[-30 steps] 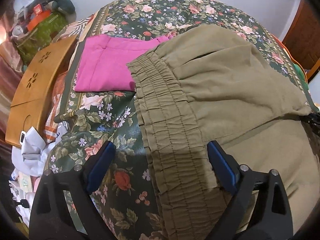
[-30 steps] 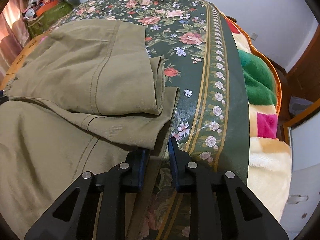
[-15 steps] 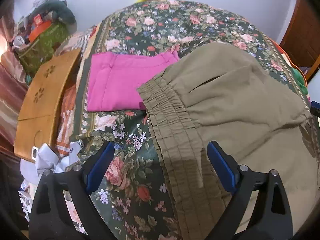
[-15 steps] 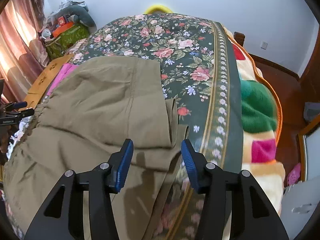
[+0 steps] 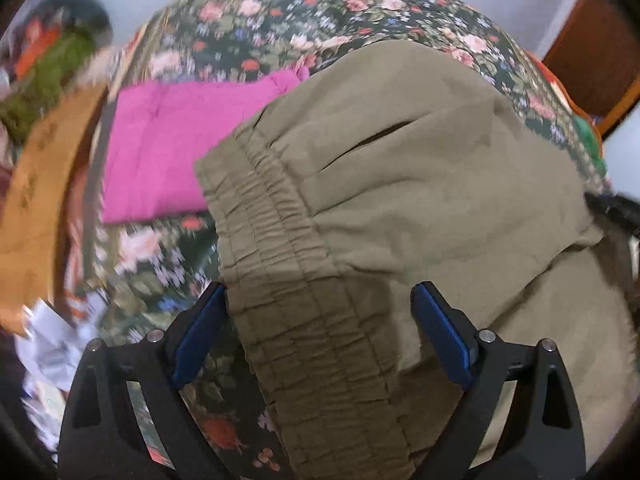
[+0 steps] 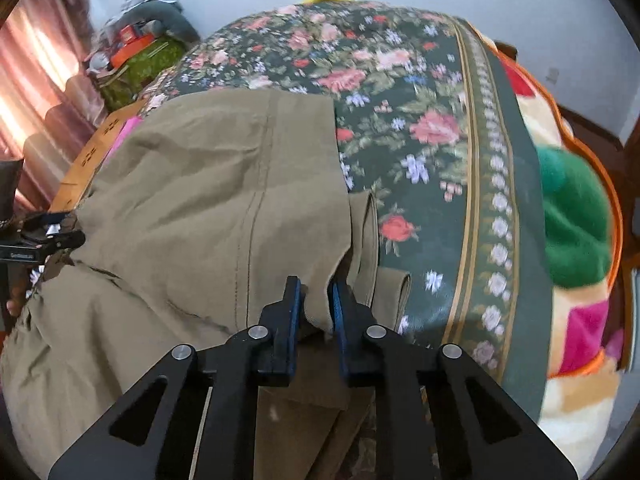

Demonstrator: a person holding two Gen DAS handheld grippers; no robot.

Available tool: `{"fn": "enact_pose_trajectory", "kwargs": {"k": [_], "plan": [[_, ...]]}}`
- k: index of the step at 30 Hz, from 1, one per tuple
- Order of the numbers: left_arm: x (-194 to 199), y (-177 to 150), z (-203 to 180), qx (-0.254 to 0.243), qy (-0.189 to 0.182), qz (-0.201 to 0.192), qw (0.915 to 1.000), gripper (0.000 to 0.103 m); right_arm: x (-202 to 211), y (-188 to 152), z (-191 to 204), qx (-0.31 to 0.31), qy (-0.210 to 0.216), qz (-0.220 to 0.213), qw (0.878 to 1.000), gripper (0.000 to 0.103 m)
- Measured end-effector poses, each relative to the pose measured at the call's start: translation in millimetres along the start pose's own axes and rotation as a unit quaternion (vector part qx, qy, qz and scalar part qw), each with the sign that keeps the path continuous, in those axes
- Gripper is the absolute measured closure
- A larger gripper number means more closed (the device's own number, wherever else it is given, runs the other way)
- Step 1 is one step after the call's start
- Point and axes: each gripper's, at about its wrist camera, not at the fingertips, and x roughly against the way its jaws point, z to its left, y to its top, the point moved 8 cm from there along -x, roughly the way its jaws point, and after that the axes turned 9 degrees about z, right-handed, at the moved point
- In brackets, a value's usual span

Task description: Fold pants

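Changes since half a second ago: the right gripper [image 6: 314, 306], whose jaws then stood apart above the pants [image 6: 192, 208], now has them closing on a fold of the olive cloth at the folded edge; the pads press the fabric from both sides. The left gripper [image 5: 320, 332] had its jaws wider, with the left finger over the bedspread [image 5: 280, 8]; the jaws are now closing, the left finger [image 5: 198, 332] touches the outer edge of the waistband [image 5: 280, 264], and the right finger [image 5: 440, 336] stands clear over the plain cloth. The waistband lies between the jaws, not yet clamped. The left wrist view is blurred on its left side.

Position: the pants lie on the flowered bedspread of the bed, covering most of its near half. A pink garment [image 5: 176, 148] lies folded flat beyond the waistband, partly under its far corner, toward the bed's left edge. A wooden board [image 5: 36, 200] rests at that left edge.

Orientation: the long axis runs across the bed, left edge to right edge. The elastic waistband end points to the left edge. The opposite end, doubled back in layers with a stitched seam running near to far, points to the right edge, short of the bedspread's striped border [image 6: 488, 184].
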Motion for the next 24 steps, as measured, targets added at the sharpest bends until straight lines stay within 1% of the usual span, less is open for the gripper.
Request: {"fn": "enact_pose_trajectory", "kwargs": {"k": [1,2,3,5,8,13,15,16,18,22,24], "plan": [[2.7,1.5,0.0,-0.005,0.016,-0.011,0.9998,0.019,4.4,2.6,1.5,0.009,-0.004,-0.009,1.000,0.092],[5.8,2.8,0.6,-0.009,0.034,-0.021,0.9992,0.027,11.4,7.2,3.3,0.019,-0.015,-0.022,0.999,0.092],[7.3,3.9,3.0,-0.010,0.043,-0.026,0.9987,0.036,15.8,10.5,3.8,0.025,-0.020,-0.029,0.999,0.093],[10.0,6.4,8.7,-0.007,0.058,-0.035,0.9977,0.043,25.2,20.2,5.6,0.035,-0.029,-0.047,0.998,0.093],[6.5,8.5,18.5,0.004,0.067,-0.035,0.9971,0.044,22.4,29.3,3.3,0.050,-0.052,-0.048,0.996,0.094],[1.8,6.3,24.9,0.026,0.079,-0.041,0.9957,0.043,-16.5,28.7,-1.1,0.075,-0.091,-0.003,0.993,0.094],[-0.5,5.2,25.0,0.028,0.082,-0.041,0.9954,0.042,-29.5,26.6,-2.4,0.081,-0.104,0.005,0.991,0.094],[-0.8,4.9,25.5,0.028,0.085,-0.042,0.9951,0.040,-31.4,27.0,-3.1,0.079,-0.106,0.006,0.991,0.095],[-1.2,4.0,26.4,0.025,0.090,-0.045,0.9946,0.035,-33.4,29.0,-7.9,0.064,-0.100,0.011,0.993,0.095],[1.5,3.4,28.3,0.018,0.080,-0.049,0.9954,0.033,-30.0,27.7,-6.4,0.064,-0.104,0.019,0.992,0.094],[5.7,2.7,27.4,0.015,0.077,-0.047,0.9958,0.032,-22.5,28.3,-4.8,0.063,-0.104,0.018,0.992,0.088]]}}
